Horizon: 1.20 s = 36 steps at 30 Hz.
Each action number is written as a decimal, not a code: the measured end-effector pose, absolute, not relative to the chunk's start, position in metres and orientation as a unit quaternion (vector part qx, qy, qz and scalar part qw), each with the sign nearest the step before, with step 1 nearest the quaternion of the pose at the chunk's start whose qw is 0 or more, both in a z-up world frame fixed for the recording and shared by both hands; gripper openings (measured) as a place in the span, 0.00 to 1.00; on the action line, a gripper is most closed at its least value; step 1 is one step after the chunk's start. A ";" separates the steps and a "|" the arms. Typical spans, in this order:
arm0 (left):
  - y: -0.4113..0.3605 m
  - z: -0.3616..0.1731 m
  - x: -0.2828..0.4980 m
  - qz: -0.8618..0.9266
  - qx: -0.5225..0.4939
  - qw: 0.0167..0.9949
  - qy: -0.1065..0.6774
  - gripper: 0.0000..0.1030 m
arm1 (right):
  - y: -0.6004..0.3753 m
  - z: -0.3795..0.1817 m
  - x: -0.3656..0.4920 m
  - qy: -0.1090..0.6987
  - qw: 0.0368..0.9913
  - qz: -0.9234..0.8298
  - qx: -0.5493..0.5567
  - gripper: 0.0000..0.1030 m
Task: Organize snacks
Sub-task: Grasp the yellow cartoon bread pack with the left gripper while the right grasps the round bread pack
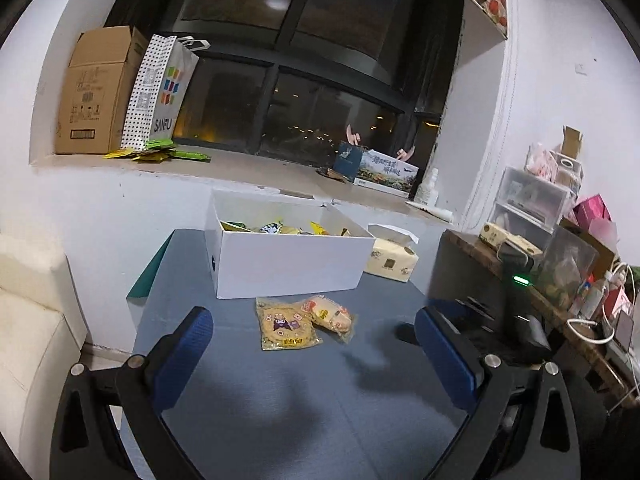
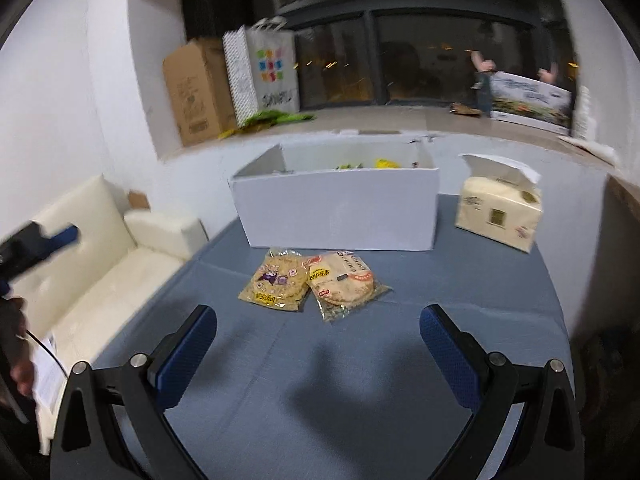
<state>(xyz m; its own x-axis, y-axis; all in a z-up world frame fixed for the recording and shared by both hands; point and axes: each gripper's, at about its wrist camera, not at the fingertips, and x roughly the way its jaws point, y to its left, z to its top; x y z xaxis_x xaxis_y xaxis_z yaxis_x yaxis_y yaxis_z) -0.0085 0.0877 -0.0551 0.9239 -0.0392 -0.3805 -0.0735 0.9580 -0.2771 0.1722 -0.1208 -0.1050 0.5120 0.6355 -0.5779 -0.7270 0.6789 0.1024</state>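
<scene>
Hovering over the blue table (image 2: 440, 280), right gripper (image 2: 318, 364): jaws spread wide, nothing between the blue pads. Left gripper (image 1: 314, 352): likewise wide apart and empty, also seen at 9 o'clock in the right wrist view.

Item 1: noodle packet (image 2: 276, 280), clear wrap with purple cartoon label, lying flat at 12 o'clock of both grippers, near but untouched.

Item 2: cracker packet (image 2: 344, 282), orange label, just beside item 1 at its 3 o'clock; their edges appear to overlap slightly.

Item 3: white box (image 2: 340, 208), open-topped, directly behind the packets at 12 o'clock, already holding several snacks.

Item 4: tissue pack (image 2: 498, 212), at 3 o'clock of the box, not part of the task.

Risk: because the packets overlap, closing on one may drag the other along or off the table. Slippery film and brittle contents mean that a hard pinch could crush them, and a light one could let them slide free short of the box wall.
</scene>
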 end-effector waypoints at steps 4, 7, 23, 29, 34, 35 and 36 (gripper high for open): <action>0.087 -0.061 -0.007 0.011 -0.139 0.969 0.204 1.00 | -0.088 -0.120 0.211 0.321 0.840 0.415 -0.137 1.00; 0.088 -0.066 -0.005 0.004 -0.144 0.966 0.213 1.00 | -0.064 -0.136 0.234 0.339 0.816 0.430 -0.186 1.00; 0.090 -0.080 0.015 -0.004 -0.128 0.962 0.242 1.00 | -0.027 -0.190 0.301 0.412 0.767 0.443 -0.214 0.75; 0.086 -0.097 0.055 -0.010 -0.116 0.951 0.285 1.00 | -0.074 -0.165 0.282 0.398 0.790 0.446 -0.138 0.75; 0.078 -0.121 0.124 0.008 -0.091 0.931 0.352 1.00 | -0.124 -0.134 0.258 0.374 0.832 0.399 -0.090 0.75; 0.078 -0.128 0.139 0.017 -0.094 0.925 0.367 1.00 | -0.135 -0.126 0.251 0.365 0.840 0.395 -0.072 0.75; 0.078 -0.134 0.153 0.022 -0.098 0.921 0.377 1.00 | -0.145 -0.118 0.244 0.355 0.847 0.393 -0.054 0.75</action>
<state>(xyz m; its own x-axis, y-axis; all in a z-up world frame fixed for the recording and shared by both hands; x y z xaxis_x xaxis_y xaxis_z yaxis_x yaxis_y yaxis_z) 0.1526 0.0778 -0.1344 0.7146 -0.0334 -0.6988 -0.1145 0.9798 -0.1639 0.2443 -0.1450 -0.1181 0.4391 0.6267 -0.6438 -0.7030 0.6859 0.1883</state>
